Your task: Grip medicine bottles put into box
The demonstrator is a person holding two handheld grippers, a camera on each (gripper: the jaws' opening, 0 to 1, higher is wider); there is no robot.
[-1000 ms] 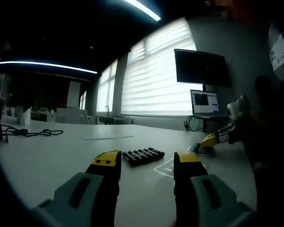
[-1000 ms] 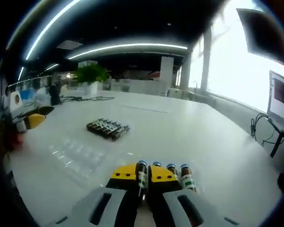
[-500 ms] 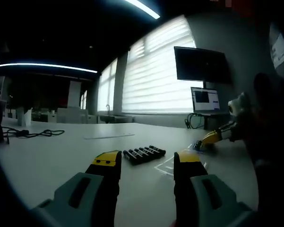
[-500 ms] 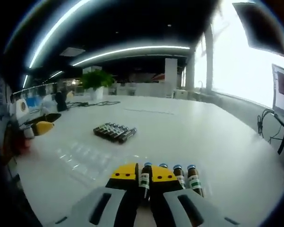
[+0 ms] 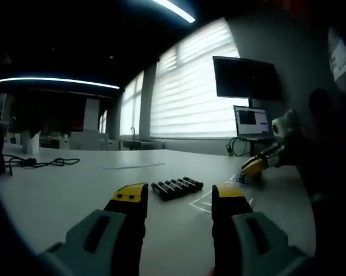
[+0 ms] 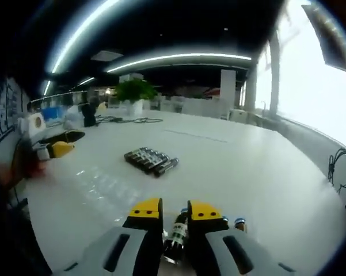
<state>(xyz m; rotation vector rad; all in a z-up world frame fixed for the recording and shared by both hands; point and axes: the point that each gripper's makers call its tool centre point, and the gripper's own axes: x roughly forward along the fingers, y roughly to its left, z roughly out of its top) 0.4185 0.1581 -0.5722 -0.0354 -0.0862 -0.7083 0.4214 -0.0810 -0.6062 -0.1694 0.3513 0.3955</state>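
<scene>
Right gripper (image 6: pixel 175 214) had its jaws narrow, clamped on one medicine bottle (image 6: pixel 178 230) standing roughly upright between the yellow tips. More bottles (image 6: pixel 239 222) stood just right of it, partly hidden behind the right jaw. Left gripper (image 5: pixel 173 194) had jaws wide apart, nothing between them, low over the white table (image 5: pixel 57 195).

Beyond the right gripper, a clear plastic tray (image 6: pixel 106 187) lay flat on the table, probably the box; hard to see, mostly glints. Farther on, a row of dark bottles (image 6: pixel 149 160) lay side by side on the table. In the left gripper view that row (image 5: pixel 176 186) sat just past the jaw tips, with the tray's edge (image 5: pixel 204 203) to its right and the other gripper's yellow tip (image 5: pixel 252 167) farther right.

Far: a monitor (image 5: pixel 246 79) and a laptop (image 5: pixel 251 123) by the blinds, a cable (image 5: pixel 37 163) at far left, a potted plant (image 6: pixel 134 92).

Step in hand, as I judge it: lift the gripped bottle away from its neighbours. Do it well by keeping the squeeze steady, raising straight so the neighbours aren't knocked, then carrying it over to a tray slot. Glass looks slippery; a tilt could drop it.
</scene>
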